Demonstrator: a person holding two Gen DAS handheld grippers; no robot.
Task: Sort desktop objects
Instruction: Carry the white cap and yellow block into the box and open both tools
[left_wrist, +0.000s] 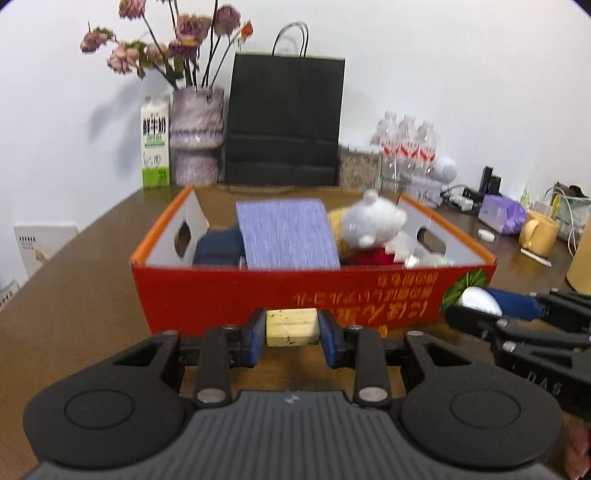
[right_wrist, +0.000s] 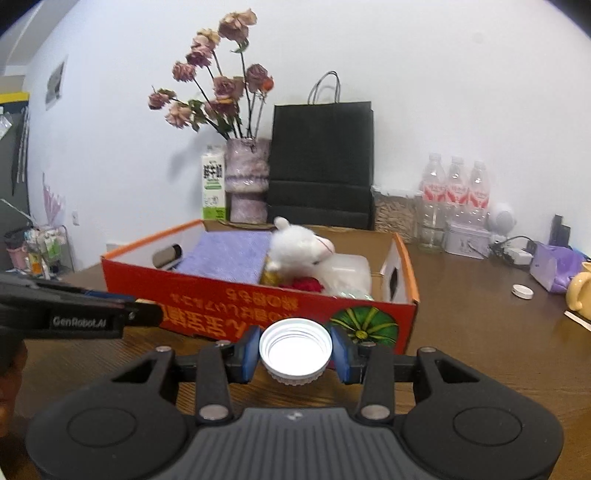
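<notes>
Eraser (left_wrist: 292, 327) and bottle cap (right_wrist: 294, 350) are both already in your grip, so the step in hand looks like the carry into the red box (left_wrist: 280, 291) — do it cleanly. Your left gripper (left_wrist: 292, 328) has its blue pads clamped on the two short ends of the pale yellow eraser, which sits at 12 o'clock from the wrist, just short of the box's near wall. Your right gripper (right_wrist: 294, 350) pinches the white cap across its rim, open side facing the camera, also at 12 o'clock and just before the wall by the green pumpkin print. Keep both squeezes steady; the cap is ribbed but thin-walled and would probably pop out sideways if you relax. Lift each load above the orange-edged rim before going forward, or the fingers will nudge the cardboard. Inside, space is tight — a purple cloth (left_wrist: 290, 234) fills the middle, a white plush toy (left_wrist: 371, 221) leans at about 1 o'clock from the left gripper, and a dark blue item lies at 11 o'clock. For the cap, the gap near the clear plastic at the box's right end looks freest; for the eraser, try the near-left corner. Your grippers sit near each other, so send one in at a time and let go low.
</notes>
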